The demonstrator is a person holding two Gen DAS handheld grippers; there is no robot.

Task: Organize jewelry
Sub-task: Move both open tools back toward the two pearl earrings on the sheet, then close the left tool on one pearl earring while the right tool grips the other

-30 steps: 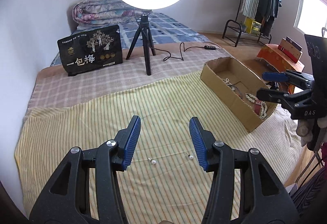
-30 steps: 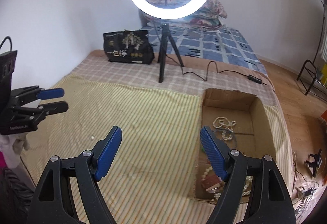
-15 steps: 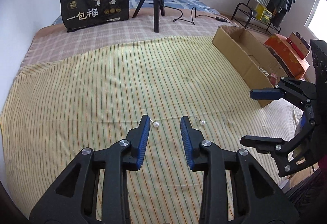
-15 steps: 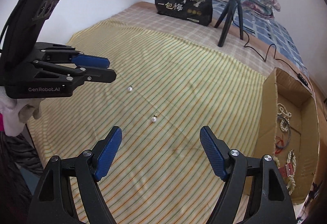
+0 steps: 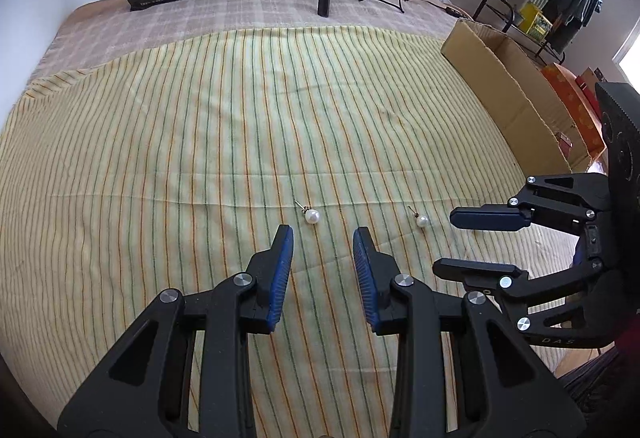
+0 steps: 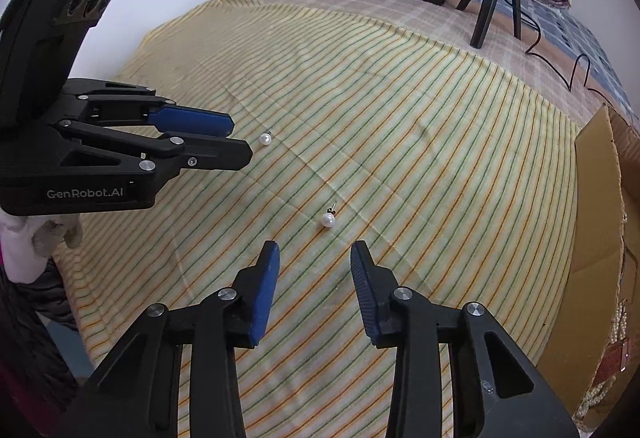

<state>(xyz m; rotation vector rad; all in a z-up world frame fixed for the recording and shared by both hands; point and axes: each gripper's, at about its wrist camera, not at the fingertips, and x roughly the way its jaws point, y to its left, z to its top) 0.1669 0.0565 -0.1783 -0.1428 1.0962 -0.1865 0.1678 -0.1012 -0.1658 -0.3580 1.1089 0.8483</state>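
Two pearl studs lie loose on the striped cloth spread over the bed, well apart from the box (image 5: 508, 94) that stands at the cloth's edge and already holds necklaces (image 6: 616, 322). The step in hand looks like the approach to a double pick. The left hand-held gripper (image 5: 322, 234) hangs just short of the left stud (image 5: 312, 216), and the right hand-held gripper (image 6: 314, 252) hangs just short of the right stud (image 6: 328, 221), which lies between the left stud and the box. Both pairs of jaws stand apart with nothing between them. The right jaws have just been closing down to a narrow gap, and the left jaws narrowed a moment sooner. Neither stud is touched yet. Each stud lies with its post (image 5: 300, 204) pointing away from its hand-held gripper. The next move probably calls for each hand-held gripper to come forward and down until its pads straddle the pearl, then to pinch it gently against the soft cloth. The pearls are small, round and smooth, so they may roll or slip out. Catching cloth with them is another risk.
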